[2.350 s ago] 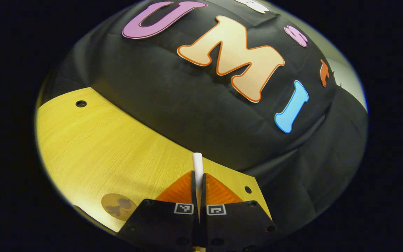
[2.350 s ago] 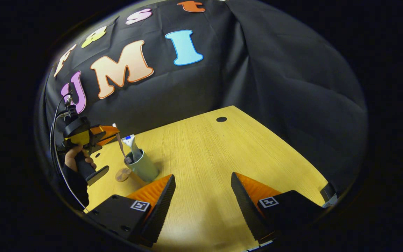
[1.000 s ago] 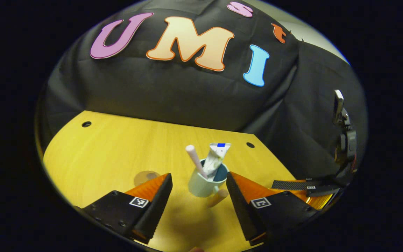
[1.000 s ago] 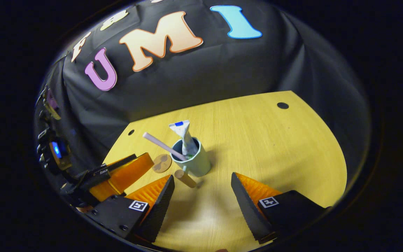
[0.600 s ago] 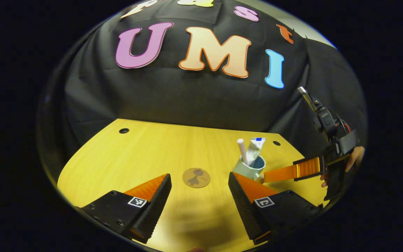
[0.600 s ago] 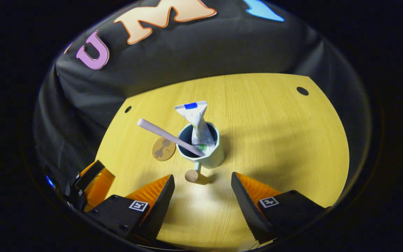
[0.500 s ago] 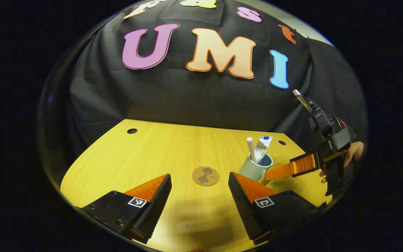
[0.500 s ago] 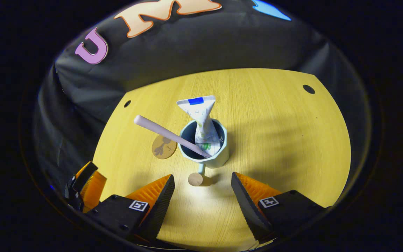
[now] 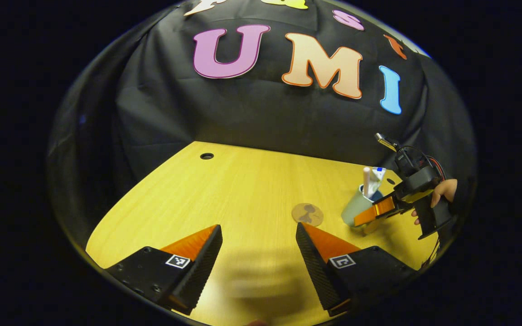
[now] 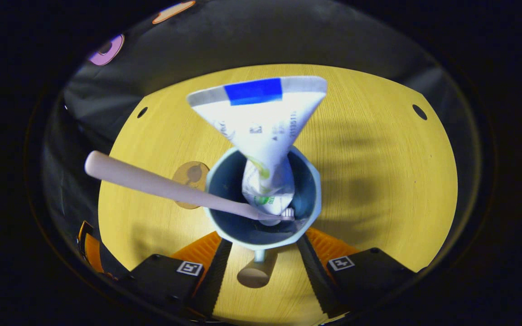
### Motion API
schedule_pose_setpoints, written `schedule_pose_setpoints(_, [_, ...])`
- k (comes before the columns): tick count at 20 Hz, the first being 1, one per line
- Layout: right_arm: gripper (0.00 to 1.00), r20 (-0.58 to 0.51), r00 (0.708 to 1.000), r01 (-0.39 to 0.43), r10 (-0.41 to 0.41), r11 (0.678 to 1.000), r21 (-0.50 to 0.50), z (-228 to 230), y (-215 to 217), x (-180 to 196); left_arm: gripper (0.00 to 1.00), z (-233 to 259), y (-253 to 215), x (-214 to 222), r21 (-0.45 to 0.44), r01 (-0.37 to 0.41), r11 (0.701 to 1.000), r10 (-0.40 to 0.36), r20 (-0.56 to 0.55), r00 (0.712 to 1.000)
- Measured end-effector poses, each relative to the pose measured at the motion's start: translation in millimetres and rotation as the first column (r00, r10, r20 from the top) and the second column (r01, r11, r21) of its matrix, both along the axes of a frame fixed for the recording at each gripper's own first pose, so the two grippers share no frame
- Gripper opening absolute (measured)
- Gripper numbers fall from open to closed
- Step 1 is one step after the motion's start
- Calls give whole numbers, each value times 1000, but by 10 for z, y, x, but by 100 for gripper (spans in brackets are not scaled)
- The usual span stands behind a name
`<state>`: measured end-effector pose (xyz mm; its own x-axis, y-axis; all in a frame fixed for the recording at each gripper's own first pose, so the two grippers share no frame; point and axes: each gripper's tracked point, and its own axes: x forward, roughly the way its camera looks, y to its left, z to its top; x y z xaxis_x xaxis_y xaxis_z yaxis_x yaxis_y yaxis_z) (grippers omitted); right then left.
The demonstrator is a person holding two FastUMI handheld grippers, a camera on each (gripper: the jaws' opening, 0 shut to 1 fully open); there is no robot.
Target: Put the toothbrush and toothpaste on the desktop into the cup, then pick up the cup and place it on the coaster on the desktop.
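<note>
A yellow wooden desktop stretches ahead of the gripper. A small round hole sits far ahead, slightly left.

Toothbrush and toothpaste standing in cup, cup on table. Coaster just left of cup, apart. Cup handle between right gripper fingers. Left gripper well apart.
</note>
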<state>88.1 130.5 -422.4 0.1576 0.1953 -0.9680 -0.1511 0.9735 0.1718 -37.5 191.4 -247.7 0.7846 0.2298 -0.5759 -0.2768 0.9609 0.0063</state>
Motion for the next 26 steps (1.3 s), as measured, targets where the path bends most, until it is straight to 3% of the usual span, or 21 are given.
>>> schedule_pose_setpoints(1, [80,-10,1000,2,-2,1000,-8,-34,-23,-1,95,2,43,-4,6,0,1000,0,1,1000])
schedule_pose_setpoints(5, [57,-50,998,-42,42,999,-3,-58,13,-67,95,-15,110,43,5,8,1000,-8,-5,1000])
schedule_pose_setpoints(6, [40,-51,997,-63,63,998,-6,-95,21,-78,95,-44,122,64,2,13,1000,-13,-11,1000])
schedule_pose_setpoints(7, [36,-43,996,-73,72,997,-15,-98,7,-71,95,-66,137,81,0,16,1000,-16,-15,1000])
schedule_pose_setpoints(14, [33,46,997,-61,59,997,50,82,327,61,95,-121,220,118,-7,46,999,-46,-24,999])
schedule_pose_setpoints(17, [33,106,989,-107,101,993,47,170,531,202,95,-164,270,155,-24,47,999,-48,-30,998])
schedule_pose_setpoints(18, [25,88,989,-120,117,993,22,168,522,187,95,-185,286,162,-31,45,999,-46,-34,998])
schedule_pose_setpoints(23, [22,-15,988,-156,155,987,-50,117,524,124,95,-182,380,136,-58,25,998,-27,-25,999])
schedule_pose_setpoints(26, [35,-93,987,-132,128,990,-44,69,558,129,95,-228,434,85,-73,7,997,-10,-31,999])
